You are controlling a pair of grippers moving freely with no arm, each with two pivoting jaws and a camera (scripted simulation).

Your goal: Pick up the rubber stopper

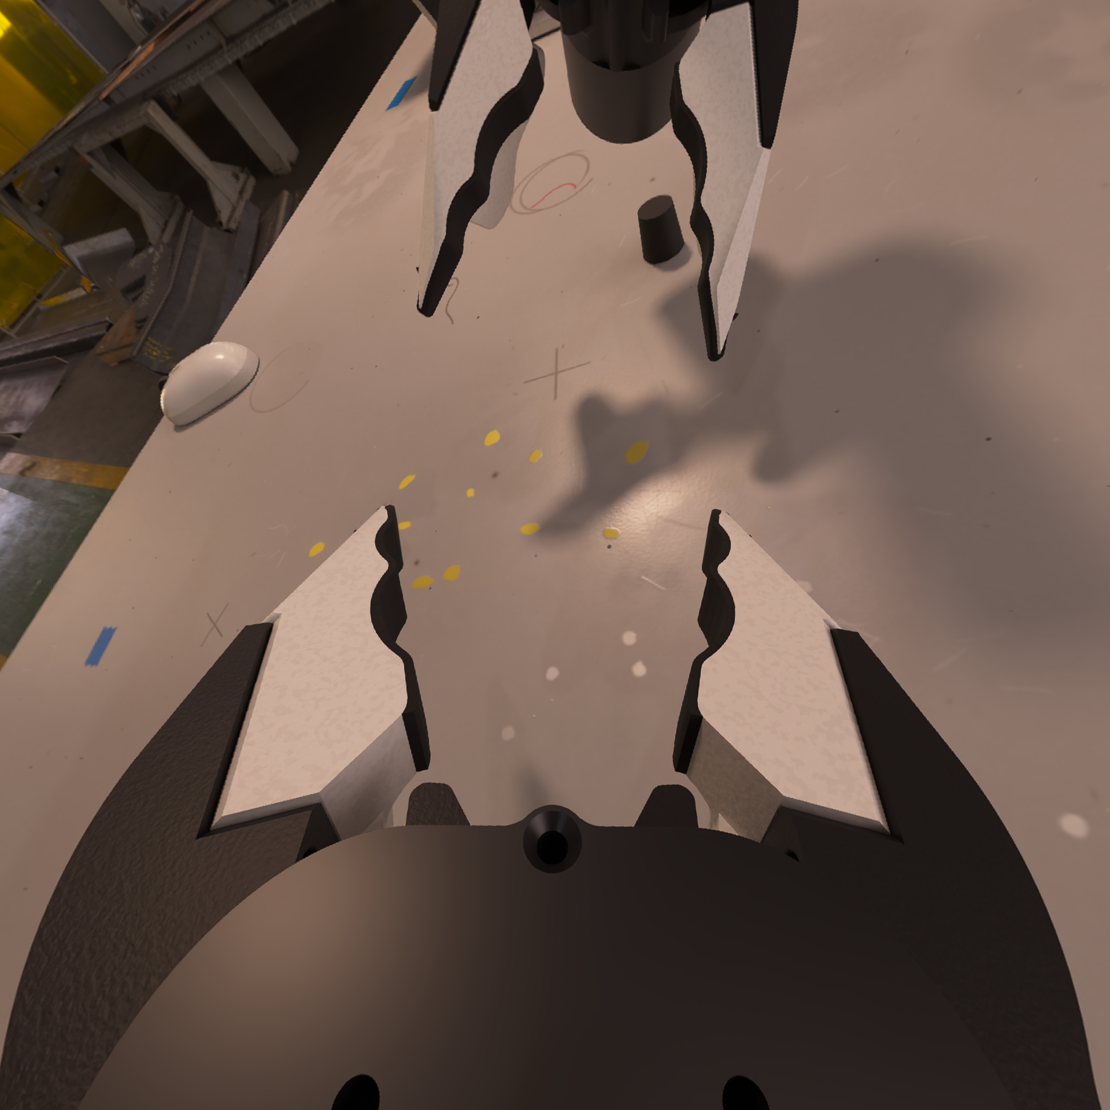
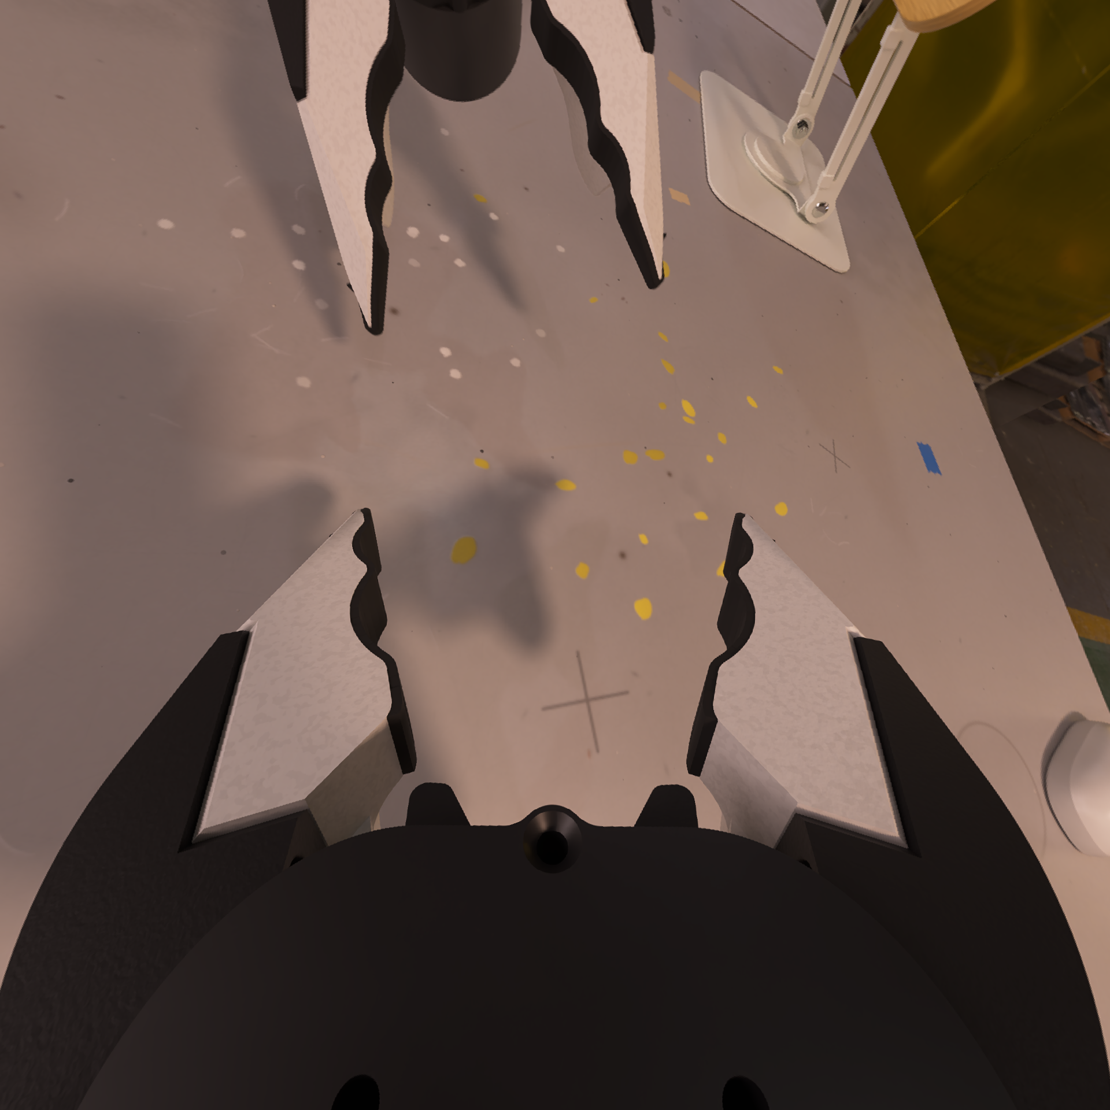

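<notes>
Left wrist view: the left gripper [image 1: 552, 510] hovered above the beige table [image 1: 901, 600], its jaws spread wide with nothing between them. Facing it from the far end, the right gripper [image 1: 570, 336] also hung with its jaws wide apart and empty. The rubber stopper [image 1: 661, 229], a short black tapered plug, stood upright on the table with its long axis vertical. Its narrower flat end faced up and its wider end rested on the surface. It lay beyond the right gripper's fingertips, just beside the inner edge of one finger [image 1: 730, 264]; whether the two touched could not be told. A pencilled oval with a red stroke [image 1: 554, 180] was drawn near the stopper, and a pencilled cross [image 1: 556, 372] lay between the two grippers. Yellow paint spots [image 1: 492, 438] were scattered ahead of the left gripper. A white computer mouse [image 1: 207, 381] sat near the table's left edge, and two strips of blue tape [image 1: 101, 645] marked that edge.

Right wrist view: the right gripper [image 2: 552, 513] showed the same wide, empty stance above the pencilled cross [image 2: 585, 700]. The left gripper [image 2: 516, 309] faced it, likewise empty. A white lamp base [image 2: 739, 174] with jointed arms stood at the far right. The stopper did not appear in this view.
</notes>
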